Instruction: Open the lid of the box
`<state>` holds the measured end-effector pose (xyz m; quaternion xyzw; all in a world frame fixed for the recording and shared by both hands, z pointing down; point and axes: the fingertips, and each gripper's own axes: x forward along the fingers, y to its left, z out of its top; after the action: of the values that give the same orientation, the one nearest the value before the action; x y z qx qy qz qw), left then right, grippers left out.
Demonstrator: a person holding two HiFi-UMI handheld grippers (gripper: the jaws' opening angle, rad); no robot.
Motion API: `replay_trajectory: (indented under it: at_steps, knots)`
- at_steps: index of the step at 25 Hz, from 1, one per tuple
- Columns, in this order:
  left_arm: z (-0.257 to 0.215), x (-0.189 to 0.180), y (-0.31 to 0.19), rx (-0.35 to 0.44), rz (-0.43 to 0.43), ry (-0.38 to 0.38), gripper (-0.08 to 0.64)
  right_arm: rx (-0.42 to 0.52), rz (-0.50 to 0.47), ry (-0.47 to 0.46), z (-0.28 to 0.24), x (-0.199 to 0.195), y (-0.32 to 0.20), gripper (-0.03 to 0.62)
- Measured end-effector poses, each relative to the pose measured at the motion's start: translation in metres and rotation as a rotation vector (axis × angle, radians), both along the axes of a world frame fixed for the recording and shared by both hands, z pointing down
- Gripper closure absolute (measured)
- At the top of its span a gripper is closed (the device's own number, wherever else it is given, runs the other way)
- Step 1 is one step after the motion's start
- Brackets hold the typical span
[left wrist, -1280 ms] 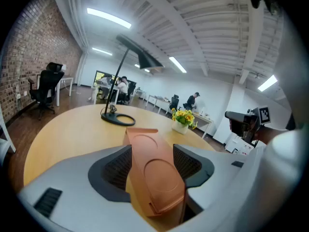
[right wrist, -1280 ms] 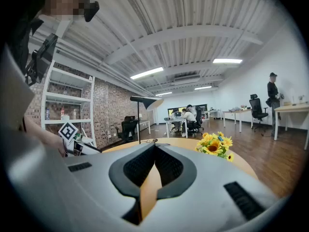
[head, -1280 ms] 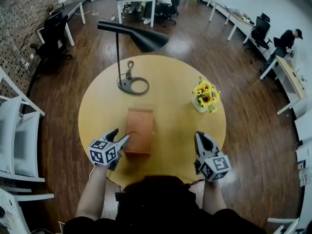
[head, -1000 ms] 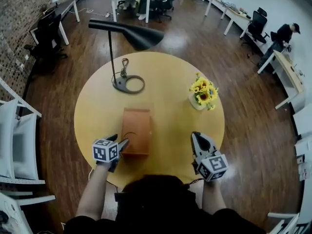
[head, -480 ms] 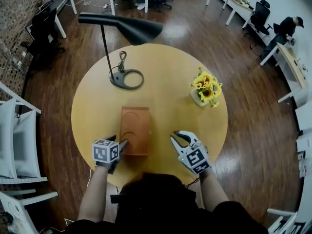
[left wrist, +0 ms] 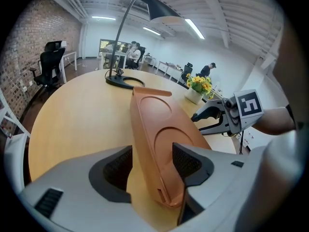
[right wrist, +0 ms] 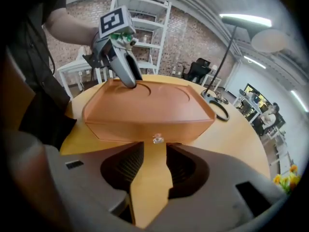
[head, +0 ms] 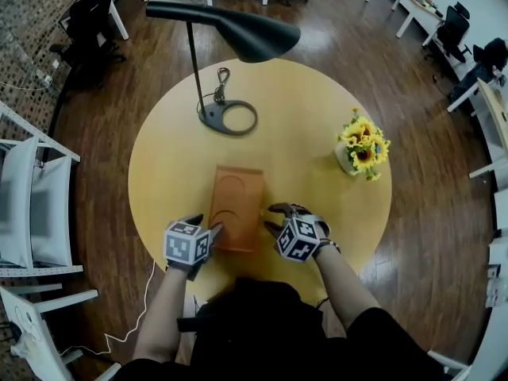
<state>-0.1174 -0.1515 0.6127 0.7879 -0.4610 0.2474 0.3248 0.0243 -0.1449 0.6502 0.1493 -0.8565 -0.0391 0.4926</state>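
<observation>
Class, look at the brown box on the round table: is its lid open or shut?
Shut. The lid lies flat on the box, no gap above the clasp.

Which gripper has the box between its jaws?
The left gripper: the orange box's near corner sits between its jaws. The right gripper's jaws have just been opening, only table between them.

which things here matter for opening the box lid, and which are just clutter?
Job:
- box, lid down
- small metal clasp on its side
- left gripper, jaws on the box's near corner
- right gripper, jaws just opened, nothing between them, facing the clasp

Clutter:
- desk lamp
- vase of sunflowers
</observation>
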Motion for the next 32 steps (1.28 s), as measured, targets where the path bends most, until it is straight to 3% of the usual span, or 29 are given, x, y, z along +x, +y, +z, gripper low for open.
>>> replay_trajectory:
  at_steps: [8, 10, 13, 23, 32]
  knots:
    - [0.000, -0.001, 0.000, -0.015, -0.018, -0.003, 0.310, -0.005, -0.090, 0.092, 0.020, -0.015, -0.010, 0.442]
    - [0.000, -0.001, 0.000, -0.018, -0.024, 0.002, 0.310, 0.022, -0.104, 0.104, 0.022, -0.014, -0.011, 0.512]
    - [0.001, -0.003, 0.000, -0.018, -0.036, 0.003, 0.310, 0.043, -0.124, 0.087, 0.025, -0.015, -0.012, 0.514]
    - [0.003, -0.006, 0.000, -0.029, -0.063, 0.011, 0.311, 0.012, -0.042, 0.048, 0.024, 0.003, -0.008, 0.515]
    - [0.005, -0.007, 0.000, -0.037, -0.083, 0.007, 0.311, 0.004, -0.035, 0.047, 0.024, 0.026, -0.012, 0.517]
